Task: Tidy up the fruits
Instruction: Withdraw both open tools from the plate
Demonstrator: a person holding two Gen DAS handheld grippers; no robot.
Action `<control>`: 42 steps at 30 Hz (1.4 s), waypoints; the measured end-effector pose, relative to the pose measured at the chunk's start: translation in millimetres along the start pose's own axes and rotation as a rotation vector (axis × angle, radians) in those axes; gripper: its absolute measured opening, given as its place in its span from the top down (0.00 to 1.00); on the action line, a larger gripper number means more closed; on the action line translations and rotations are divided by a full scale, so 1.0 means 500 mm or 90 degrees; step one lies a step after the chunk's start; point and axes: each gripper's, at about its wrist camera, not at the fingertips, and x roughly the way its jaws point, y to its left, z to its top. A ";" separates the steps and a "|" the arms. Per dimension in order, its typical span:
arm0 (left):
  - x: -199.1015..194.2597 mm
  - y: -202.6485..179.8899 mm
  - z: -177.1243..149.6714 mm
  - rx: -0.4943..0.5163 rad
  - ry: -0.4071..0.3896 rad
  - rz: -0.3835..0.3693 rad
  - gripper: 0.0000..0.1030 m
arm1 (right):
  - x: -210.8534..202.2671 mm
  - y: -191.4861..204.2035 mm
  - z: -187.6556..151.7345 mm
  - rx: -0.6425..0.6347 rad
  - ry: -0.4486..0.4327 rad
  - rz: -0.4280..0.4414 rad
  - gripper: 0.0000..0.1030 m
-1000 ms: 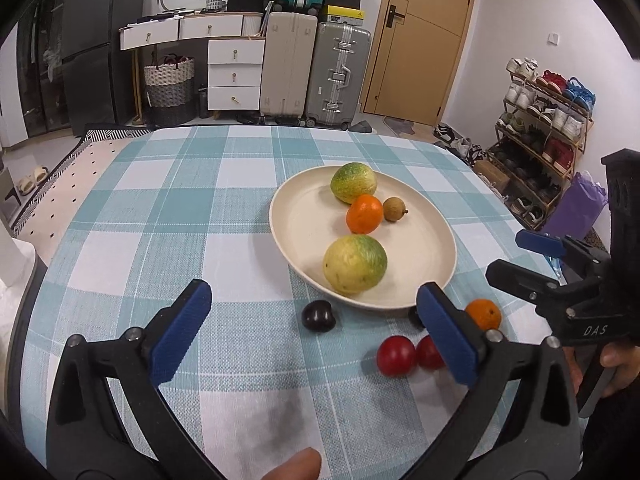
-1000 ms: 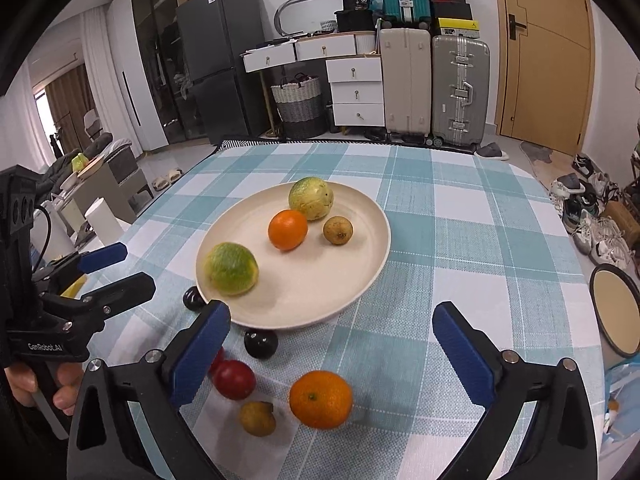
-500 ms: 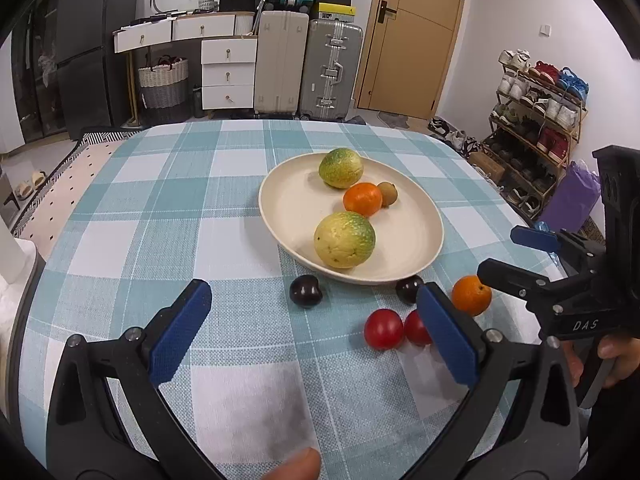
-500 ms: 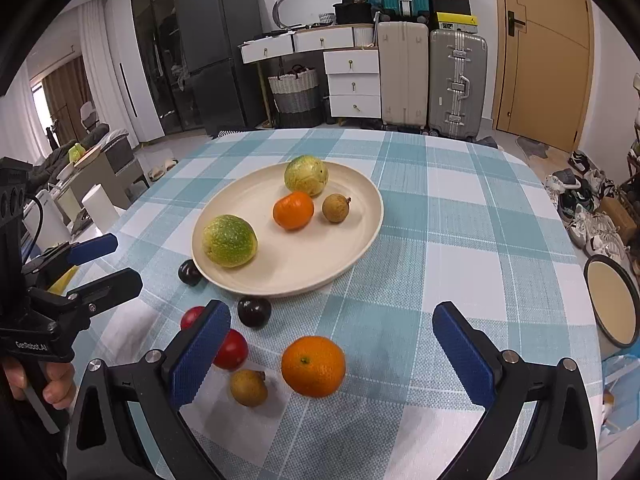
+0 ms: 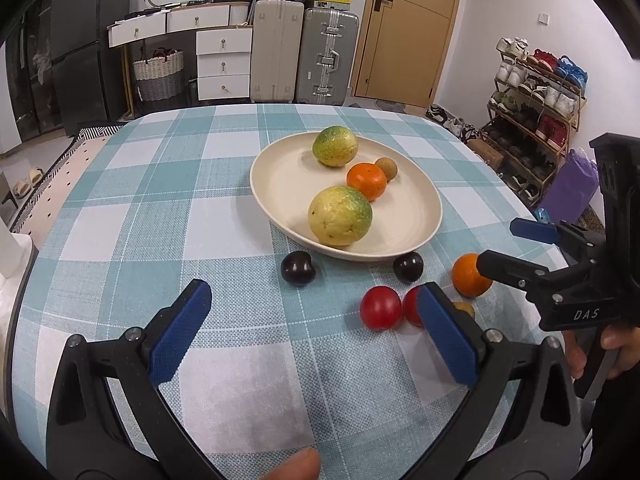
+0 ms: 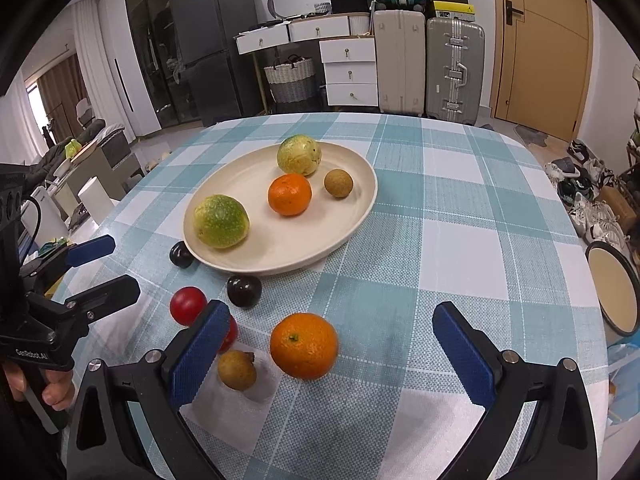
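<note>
1. A cream plate is seen on a checked tablecloth. Four fruits lie on it: two large green-yellow fruits, a small orange and a small brown fruit.
2. Loose fruit lies on the cloth just beside the plate's near rim: two dark plums, two red fruits, a larger orange and a second brown fruit.
3. The left gripper is held above the cloth with its blue pads spread wide and nothing between them. From its own camera, one red fruit is partly hidden behind its right finger, and the loose brown fruit is almost wholly covered.
4. The right gripper is likewise spread wide and empty. In its own view the larger orange and the loose brown fruit are shown in full, low between the fingers; whether the pads are level with them cannot be told.
5. In the left wrist view the right gripper is shown from the side, near the larger orange, with a hand on its trigger.
6. A round tray off the table's right side is shown only in the right wrist view; a shoe rack is shown clearly only in the left.
</note>
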 end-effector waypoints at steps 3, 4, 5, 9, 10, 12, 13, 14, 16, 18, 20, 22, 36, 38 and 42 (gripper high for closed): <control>0.005 -0.003 -0.002 0.002 0.005 -0.002 0.01 | 0.000 0.000 -0.002 -0.002 0.003 -0.004 0.00; 0.007 -0.004 -0.003 0.002 0.007 -0.002 0.01 | 0.000 0.000 -0.002 -0.003 0.004 -0.004 0.00; 0.008 -0.005 -0.004 0.001 0.010 -0.002 0.01 | 0.000 0.000 -0.004 -0.004 0.005 -0.004 0.00; 0.013 -0.009 -0.011 0.005 0.016 -0.002 0.01 | -0.002 -0.002 -0.010 -0.004 0.007 -0.006 0.00; 0.014 -0.010 -0.013 0.006 0.018 -0.002 0.01 | -0.003 -0.003 -0.012 -0.003 0.009 -0.006 0.00; 0.019 -0.013 -0.018 0.010 0.025 -0.002 0.01 | 0.000 -0.006 -0.016 0.001 0.016 -0.008 0.00; 0.021 -0.014 -0.021 0.014 0.028 0.000 0.01 | 0.003 -0.007 -0.017 0.002 0.022 -0.006 0.00; 0.023 -0.015 -0.023 0.016 0.029 0.001 0.01 | 0.005 -0.007 -0.018 0.002 0.027 -0.004 0.00; 0.028 -0.015 -0.026 0.018 0.035 0.001 0.01 | 0.007 -0.006 -0.021 0.000 0.031 0.000 0.00; 0.032 -0.015 -0.027 0.017 0.039 -0.002 0.01 | 0.011 -0.004 -0.023 -0.003 0.041 0.006 0.00; 0.035 -0.016 -0.027 0.020 0.042 -0.004 0.01 | 0.015 -0.003 -0.025 -0.005 0.046 0.007 0.00; 0.038 -0.016 -0.027 0.018 0.042 -0.005 0.01 | 0.022 -0.004 -0.026 0.000 0.054 0.001 0.00; 0.072 -0.018 -0.028 0.020 0.070 0.007 0.01 | 0.036 -0.016 -0.032 0.037 0.061 0.025 0.05; 0.072 -0.020 -0.029 0.025 0.071 0.008 0.01 | 0.037 -0.014 -0.032 0.037 0.063 0.032 0.11; 0.073 -0.026 -0.031 0.036 0.073 0.001 0.01 | 0.041 -0.009 -0.034 0.031 0.068 0.039 0.23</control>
